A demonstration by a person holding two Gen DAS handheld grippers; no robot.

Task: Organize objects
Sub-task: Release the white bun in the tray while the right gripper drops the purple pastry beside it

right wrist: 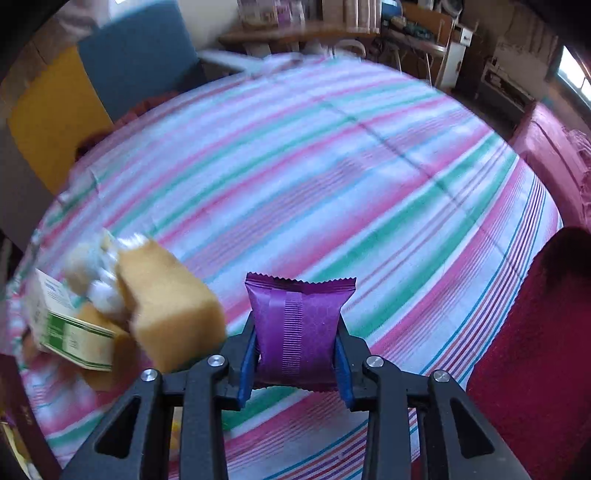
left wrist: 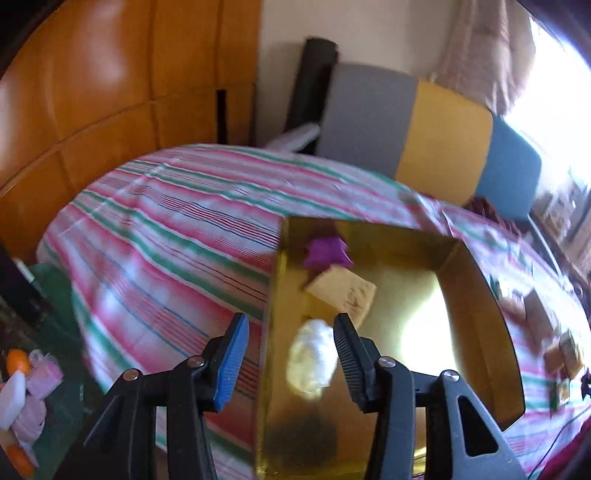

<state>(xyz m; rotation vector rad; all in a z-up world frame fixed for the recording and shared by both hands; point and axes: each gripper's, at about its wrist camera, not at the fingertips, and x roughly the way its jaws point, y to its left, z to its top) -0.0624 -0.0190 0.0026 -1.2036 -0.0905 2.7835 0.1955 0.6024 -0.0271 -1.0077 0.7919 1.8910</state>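
In the left wrist view a gold-lined open box (left wrist: 480,280) sits on the striped cloth (left wrist: 166,236). Inside it lie a purple packet (left wrist: 325,251), a yellow sponge (left wrist: 343,291) and a white fluffy wad (left wrist: 312,358). My left gripper (left wrist: 291,321) hangs open over the box's left wall. The wad lies beside the right finger and the pads do not press on it. In the right wrist view my right gripper (right wrist: 295,328) is shut on a purple packet (right wrist: 299,325), lifted above the cloth. To its left are a yellow sponge (right wrist: 173,306), a white wad (right wrist: 99,291) and a green-and-white carton (right wrist: 70,332).
Grey, yellow and blue cushions (left wrist: 443,133) stand behind the bed, with an orange wooden wardrobe (left wrist: 92,92) at left. Small boxes (left wrist: 565,354) lie right of the gold box. A dark red cloth (right wrist: 528,350) borders the striped cloth (right wrist: 332,166) at right; cluttered shelves (right wrist: 406,26) stand behind.
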